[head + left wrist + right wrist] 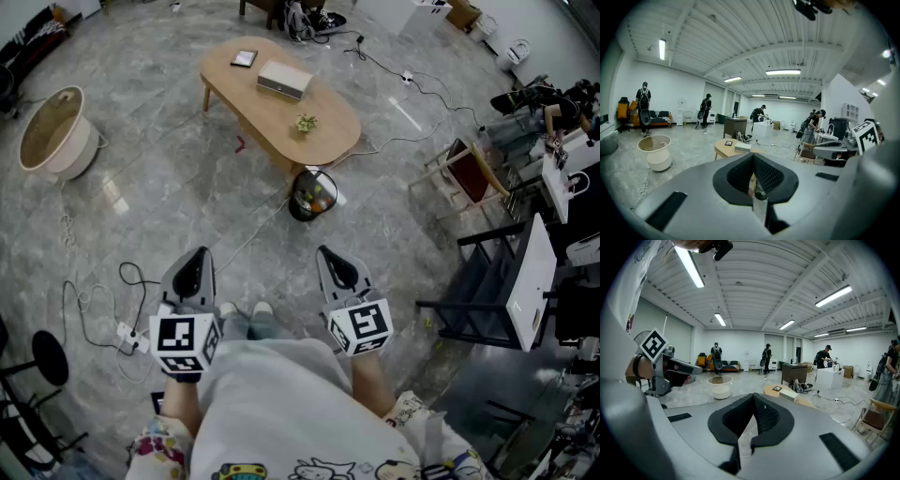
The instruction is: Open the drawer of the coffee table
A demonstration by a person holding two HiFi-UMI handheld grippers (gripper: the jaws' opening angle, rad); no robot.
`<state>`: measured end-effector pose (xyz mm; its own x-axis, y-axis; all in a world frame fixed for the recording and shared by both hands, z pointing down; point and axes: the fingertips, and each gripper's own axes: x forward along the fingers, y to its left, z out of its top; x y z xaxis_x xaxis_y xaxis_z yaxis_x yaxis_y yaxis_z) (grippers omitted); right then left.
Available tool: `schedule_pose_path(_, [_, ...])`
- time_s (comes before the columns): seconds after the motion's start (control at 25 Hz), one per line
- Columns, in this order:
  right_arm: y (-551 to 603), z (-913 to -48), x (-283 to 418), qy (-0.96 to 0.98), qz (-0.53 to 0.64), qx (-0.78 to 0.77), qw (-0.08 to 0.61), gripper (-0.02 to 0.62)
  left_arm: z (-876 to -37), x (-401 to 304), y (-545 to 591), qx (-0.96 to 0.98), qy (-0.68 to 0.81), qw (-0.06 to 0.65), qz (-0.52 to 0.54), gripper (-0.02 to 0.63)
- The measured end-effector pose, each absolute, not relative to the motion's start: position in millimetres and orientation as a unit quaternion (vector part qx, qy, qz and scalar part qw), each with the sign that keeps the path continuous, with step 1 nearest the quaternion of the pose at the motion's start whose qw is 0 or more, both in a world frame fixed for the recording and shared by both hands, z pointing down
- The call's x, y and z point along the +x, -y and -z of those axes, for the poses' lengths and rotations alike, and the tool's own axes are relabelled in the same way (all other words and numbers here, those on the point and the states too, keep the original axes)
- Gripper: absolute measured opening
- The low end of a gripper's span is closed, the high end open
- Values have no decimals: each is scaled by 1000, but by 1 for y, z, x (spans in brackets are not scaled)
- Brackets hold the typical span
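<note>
The oval wooden coffee table (328, 141) stands several steps ahead of me on the grey floor, with a white box (284, 80), a small dark tablet (244, 58) and a tiny plant (306, 123) on top. Its drawer does not show from here. My left gripper (195, 266) and right gripper (336, 267) hang side by side in front of my body, far short of the table. Both are shut with nothing between the jaws. The table (725, 149) appears small past the left jaws, and the table (774, 391) shows beyond the right jaws too.
A black wire basket (312, 195) sits on the floor at the table's near end. A cream round tub (53, 133) stands at the left. Cables and a power strip (127, 337) lie near my feet. Chairs and dark racks (497, 281) crowd the right. Several people stand far off.
</note>
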<state>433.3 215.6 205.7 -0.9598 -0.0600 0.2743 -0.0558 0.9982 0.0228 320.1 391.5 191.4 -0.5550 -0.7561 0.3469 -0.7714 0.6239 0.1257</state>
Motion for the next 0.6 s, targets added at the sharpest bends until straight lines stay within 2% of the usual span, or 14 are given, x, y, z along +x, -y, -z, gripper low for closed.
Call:
schedule_pose_path(0.44, [-209, -204, 444, 992, -26, 0, 126, 8, -195, 327, -400, 399, 898, 185, -26, 8])
schedule_pose_path(0.56, [-206, -206, 441, 992, -38, -9, 123, 78, -197, 325, -401, 392, 900, 187, -26, 26])
schedule_pose_path(0.6, [-206, -206, 438, 991, -42, -13, 124, 94, -197, 323, -401, 391, 900, 189, -24, 72])
